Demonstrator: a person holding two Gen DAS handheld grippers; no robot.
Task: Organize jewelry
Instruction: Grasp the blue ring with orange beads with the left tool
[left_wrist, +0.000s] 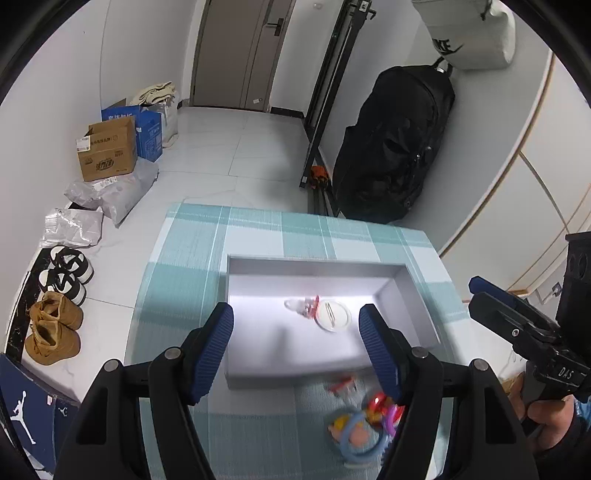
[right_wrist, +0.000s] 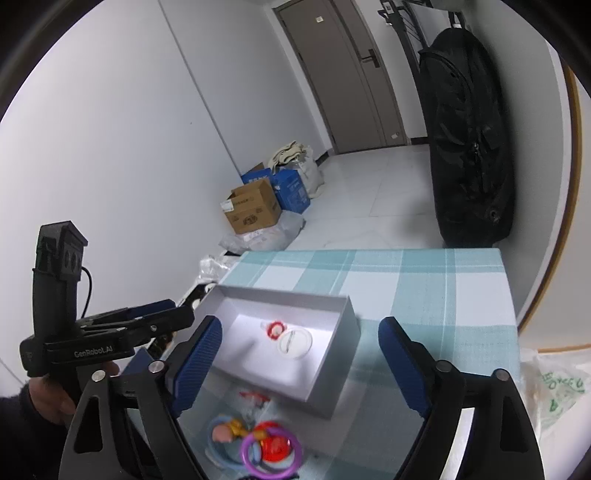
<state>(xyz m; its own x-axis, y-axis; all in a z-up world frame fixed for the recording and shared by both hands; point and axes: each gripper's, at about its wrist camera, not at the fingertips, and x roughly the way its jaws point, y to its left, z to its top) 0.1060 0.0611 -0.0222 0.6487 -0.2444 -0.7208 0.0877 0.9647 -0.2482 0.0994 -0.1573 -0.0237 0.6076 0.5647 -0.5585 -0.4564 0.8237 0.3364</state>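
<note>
An open grey box (left_wrist: 314, 264) (right_wrist: 280, 295) stands on the teal checked tablecloth (left_wrist: 192, 266). A white round disc (left_wrist: 332, 316) (right_wrist: 294, 343) and a small red ring piece (left_wrist: 312, 306) (right_wrist: 276, 328) lie inside it. Before the box's near wall lies a pile of coloured rings (left_wrist: 365, 424) (right_wrist: 258, 443), among them a purple ring (right_wrist: 243, 452) and a small red piece (left_wrist: 341, 386) (right_wrist: 255, 397). My left gripper (left_wrist: 295, 332) hangs open above the box's near edge, with nothing between its pads. My right gripper (right_wrist: 301, 332) is open too, wide, over the pile and the box.
The table's far edge drops to a white tiled floor. A black bag (left_wrist: 395, 147) leans at the wall beyond. Cardboard boxes (left_wrist: 110, 151), parcels and shoes (left_wrist: 55, 328) line the left. A plastic bag (right_wrist: 554, 387) lies at the table's right side.
</note>
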